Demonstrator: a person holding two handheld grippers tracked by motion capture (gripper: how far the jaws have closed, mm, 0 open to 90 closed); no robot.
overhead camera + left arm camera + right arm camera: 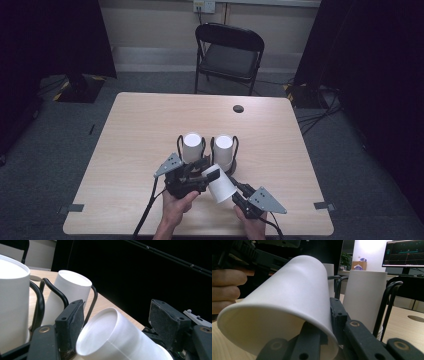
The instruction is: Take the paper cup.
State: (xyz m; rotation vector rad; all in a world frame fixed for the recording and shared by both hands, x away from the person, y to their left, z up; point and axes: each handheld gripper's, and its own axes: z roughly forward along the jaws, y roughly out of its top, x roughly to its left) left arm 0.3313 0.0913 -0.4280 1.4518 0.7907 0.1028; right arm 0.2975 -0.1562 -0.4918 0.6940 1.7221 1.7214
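Right gripper (234,191), low in the high view, is pinching the rim wall of a white paper cup (219,182): in the right gripper view one jaw is sitting inside the cup's mouth and the other is pressing on the outside, so the cup (287,300) is clamped by its wall. That cup is lying tilted, its wide mouth pointing toward the person and its closed base pointing away toward the left gripper (200,171).

Left gripper, held in the person's left hand (176,204), is standing with its jaws spread on either side of the cup's base. In the left gripper view the cup (117,337) is lying between the two padded jaws; the left pad is sitting just beside the base rim, and whether it is touching I cannot tell, while the right pad is standing clear of the cup's side.

Just beyond both grippers, two more white cups are standing upside down side by side in black wire holders on the wooden table (140,130). The left upright cup (192,146) is sitting right behind the left gripper, and the right upright cup (223,150) is standing just beside it, close to the tilted cup's base.

Farther off, a small dark round hole (238,108) is showing near the table's far edge, and a black folding chair (228,55) is standing behind the table.
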